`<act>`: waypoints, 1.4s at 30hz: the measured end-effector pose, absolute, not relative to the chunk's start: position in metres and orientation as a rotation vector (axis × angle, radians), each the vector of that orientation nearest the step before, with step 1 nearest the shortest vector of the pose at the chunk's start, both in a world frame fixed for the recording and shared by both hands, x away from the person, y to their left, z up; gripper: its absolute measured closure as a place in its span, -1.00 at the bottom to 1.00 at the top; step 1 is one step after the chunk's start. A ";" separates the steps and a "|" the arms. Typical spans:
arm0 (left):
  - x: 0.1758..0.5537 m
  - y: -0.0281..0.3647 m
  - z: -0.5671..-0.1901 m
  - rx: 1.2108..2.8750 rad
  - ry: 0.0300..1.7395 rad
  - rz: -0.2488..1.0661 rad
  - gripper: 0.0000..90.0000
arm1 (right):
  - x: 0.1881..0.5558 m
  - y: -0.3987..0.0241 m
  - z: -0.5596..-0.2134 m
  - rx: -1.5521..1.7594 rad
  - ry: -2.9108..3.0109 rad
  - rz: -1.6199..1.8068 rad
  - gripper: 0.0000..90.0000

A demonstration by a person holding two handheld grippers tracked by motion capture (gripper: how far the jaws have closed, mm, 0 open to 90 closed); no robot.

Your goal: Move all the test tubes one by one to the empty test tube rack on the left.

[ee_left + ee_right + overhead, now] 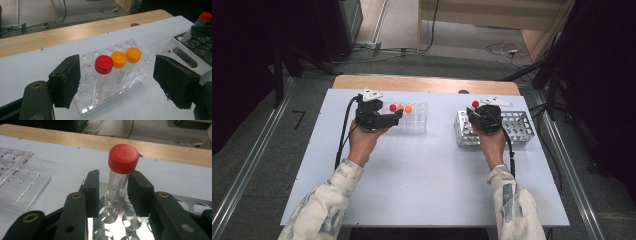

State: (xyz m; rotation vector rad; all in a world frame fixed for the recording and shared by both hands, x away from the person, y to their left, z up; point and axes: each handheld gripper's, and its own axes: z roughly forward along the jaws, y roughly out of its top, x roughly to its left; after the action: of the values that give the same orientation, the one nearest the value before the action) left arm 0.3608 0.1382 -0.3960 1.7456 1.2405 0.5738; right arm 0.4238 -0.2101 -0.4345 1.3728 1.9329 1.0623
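A clear plastic rack (418, 120) stands left of centre on the white table and holds a red-capped tube (103, 64) and two orange-capped tubes (118, 59) (133, 55). My left gripper (117, 82) is open, with its jaws spread wide on either side of that rack's near end and touching nothing. To the right stands a metal rack (519, 127) with round holes. Another red-capped tube (123, 158) stands tilted in one of its holes. My right gripper (113, 190) is open around this tube, whose side leans on the right jaw while a gap shows at the left jaw.
A wooden strip (427, 83) runs along the table's far edge, with the floor and cables beyond it. The metal rack (110, 215) has several vacant holes, and so does the clear rack (20, 182). The near half of the white table (422, 185) is bare.
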 end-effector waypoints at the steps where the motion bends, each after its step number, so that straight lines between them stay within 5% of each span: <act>1: 0.361 0.138 -0.396 1.744 1.242 0.573 -0.50 | 0.425 -0.210 -0.435 1.383 1.933 1.059 0.40; 17: 0.361 0.141 -0.399 1.739 1.250 0.564 -0.50 | 0.426 -0.212 -0.433 1.395 1.928 1.083 0.59; 42: 0.359 0.141 -0.397 1.731 1.246 0.569 -0.48 | 0.399 -0.209 -0.371 1.212 1.914 1.150 0.59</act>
State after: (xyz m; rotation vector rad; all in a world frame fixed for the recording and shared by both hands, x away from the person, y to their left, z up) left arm 0.3593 0.1410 -0.3973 1.7310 1.2460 0.5691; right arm 0.3988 -0.2087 -0.3710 1.2118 1.9140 1.1503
